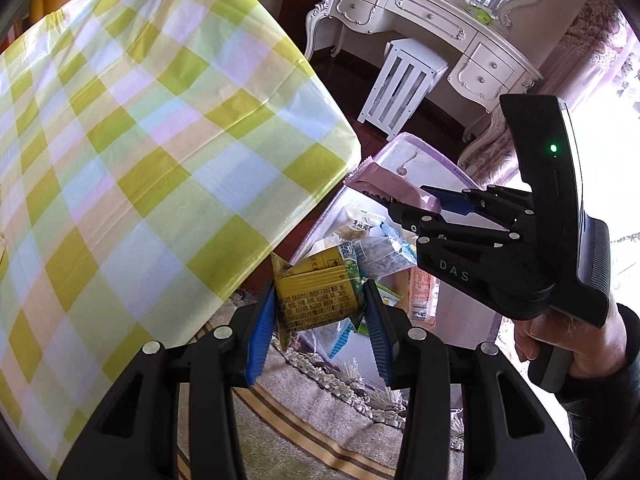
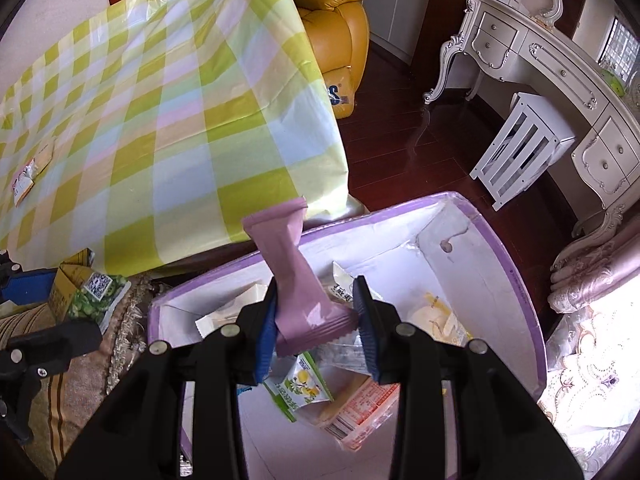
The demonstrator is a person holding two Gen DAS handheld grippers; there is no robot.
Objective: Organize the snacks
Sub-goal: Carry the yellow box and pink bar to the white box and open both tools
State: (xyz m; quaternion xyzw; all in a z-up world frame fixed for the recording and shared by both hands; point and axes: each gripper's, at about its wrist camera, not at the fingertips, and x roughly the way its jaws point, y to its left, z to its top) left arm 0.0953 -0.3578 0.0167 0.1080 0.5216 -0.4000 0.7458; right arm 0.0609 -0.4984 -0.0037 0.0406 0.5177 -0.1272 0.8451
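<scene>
My left gripper [image 1: 318, 316] is shut on a yellow drink carton [image 1: 316, 292] and holds it in the air beside the table edge, near the box; the carton also shows in the right wrist view [image 2: 82, 288]. My right gripper [image 2: 316, 324] is shut on a pink snack packet [image 2: 294, 276] and holds it above the purple-rimmed white box [image 2: 496, 248]. The right gripper [image 1: 404, 200] with the pink packet [image 1: 384, 184] shows in the left wrist view over the box [image 1: 448, 168]. Several snack packets [image 2: 356, 400] lie inside the box.
A table with a green checked cloth [image 2: 172, 128] stands to the left, with a small packet [image 2: 26, 180] near its far left edge. A white stool [image 2: 524, 144], an ornate white dresser [image 2: 560, 68] and a yellow armchair [image 2: 340, 20] stand on the dark floor behind. A rug [image 1: 320, 412] lies below.
</scene>
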